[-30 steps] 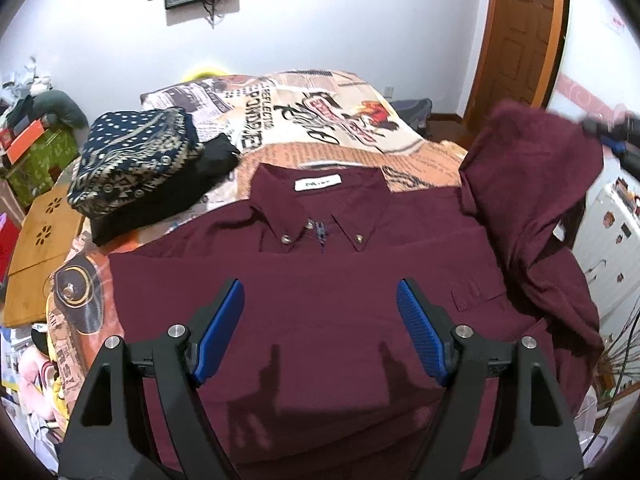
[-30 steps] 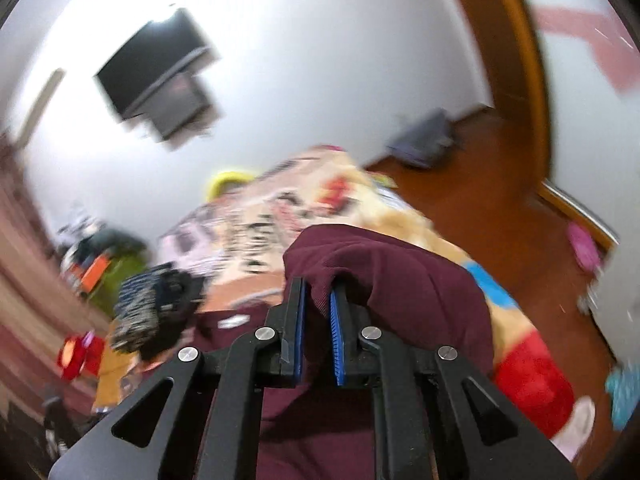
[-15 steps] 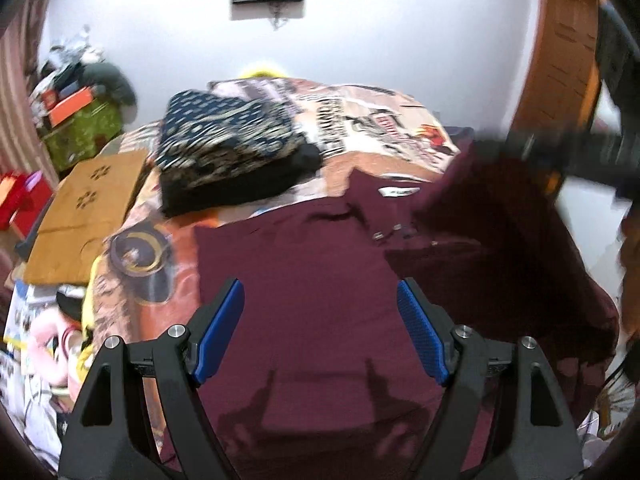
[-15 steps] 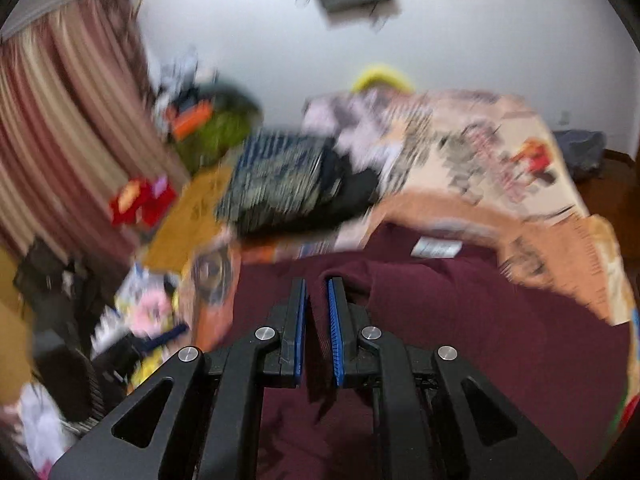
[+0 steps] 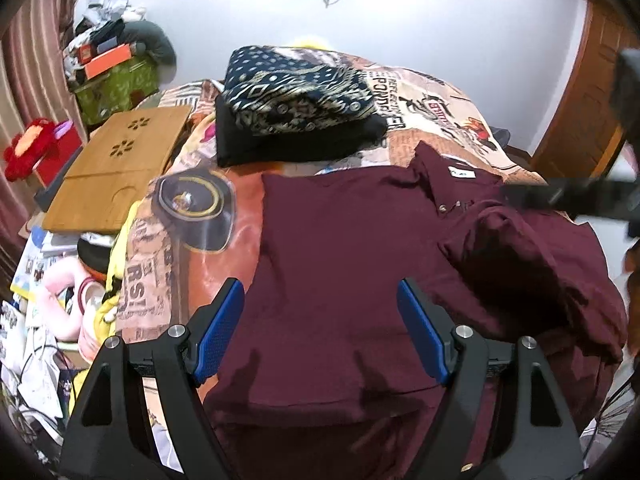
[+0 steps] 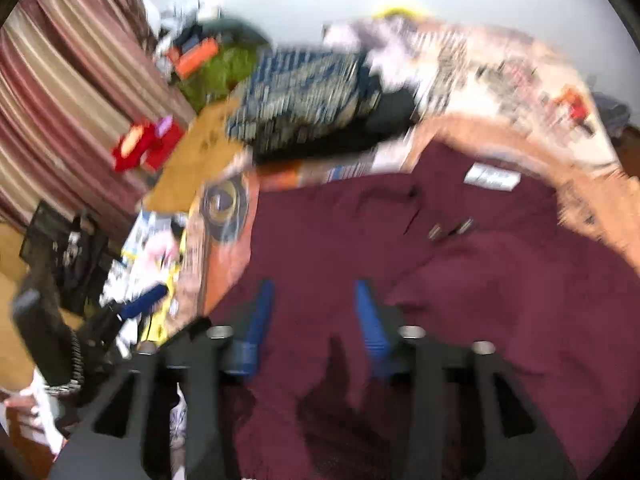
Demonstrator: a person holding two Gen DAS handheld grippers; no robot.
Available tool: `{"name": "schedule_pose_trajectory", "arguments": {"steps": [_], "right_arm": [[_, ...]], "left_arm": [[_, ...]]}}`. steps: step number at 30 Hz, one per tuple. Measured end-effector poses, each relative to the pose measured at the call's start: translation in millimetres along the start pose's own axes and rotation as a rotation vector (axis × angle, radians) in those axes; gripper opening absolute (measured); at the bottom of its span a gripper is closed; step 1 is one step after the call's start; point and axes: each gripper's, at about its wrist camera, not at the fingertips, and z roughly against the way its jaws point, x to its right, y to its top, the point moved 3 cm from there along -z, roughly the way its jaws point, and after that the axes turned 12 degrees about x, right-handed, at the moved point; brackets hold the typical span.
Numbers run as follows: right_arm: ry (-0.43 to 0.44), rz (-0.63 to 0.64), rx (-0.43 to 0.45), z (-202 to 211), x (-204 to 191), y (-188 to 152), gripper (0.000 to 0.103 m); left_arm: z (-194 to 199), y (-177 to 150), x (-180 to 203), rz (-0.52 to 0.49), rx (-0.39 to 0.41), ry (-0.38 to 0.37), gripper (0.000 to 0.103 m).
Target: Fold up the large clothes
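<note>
On the bed (image 5: 192, 216) with the newspaper-print cover lies the maroon shirt (image 5: 340, 264), front up, collar toward the far wall, its one side heaped in a loose fold over the chest. The left wrist view is the sharp one: the left gripper (image 5: 320, 328) hangs over the lower part of the shirt with its blue pads spread wide and nothing between them, and you can make out the collar label and buttons. It also shows the folded patterned clothes (image 5: 296, 92) stacked behind the shirt and a wooden lap tray (image 5: 120, 172) off the bed's edge. The right wrist view is badly smeared, but it does show the right gripper (image 6: 316, 320) with jaws apart, empty, above the shirt's middle, plus a striped curtain (image 6: 68, 92).
</note>
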Motion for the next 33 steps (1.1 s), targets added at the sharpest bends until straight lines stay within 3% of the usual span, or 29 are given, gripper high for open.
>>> {"name": "schedule_pose_trajectory", "arguments": {"steps": [2, 5, 9, 12, 18, 25, 30, 33], "right_arm": [[-0.031, 0.027, 0.093, 30, 11, 13, 0.049], [-0.105, 0.058, 0.162, 63, 35, 28, 0.050], [-0.210, 0.068, 0.222, 102, 73, 37, 0.057], [-0.317, 0.076, 0.250, 132, 110, 33, 0.059], [-0.444, 0.073, 0.179, 147, 162, -4, 0.060], [-0.490, 0.092, 0.060, 138, 192, -68, 0.060], [-0.482, 0.038, -0.009, 126, 207, -106, 0.060], [-0.502, 0.028, 0.007, 122, 208, -117, 0.063]], "left_arm": [[0, 10, 14, -0.033, 0.019, -0.012, 0.078], [1, 25, 38, -0.089, 0.050, -0.032, 0.078], [-2, 46, 84, -0.192, 0.080, -0.075, 0.080], [-9, 55, 114, -0.265, 0.090, -0.083, 0.089], [-43, 37, 189, -0.484, 0.003, -0.137, 0.089], [-89, -11, 229, -0.686, -0.143, -0.109, 0.089], [-115, -25, 237, -0.726, -0.200, -0.091, 0.090], [-125, -25, 241, -0.713, -0.201, -0.092, 0.090]]}}
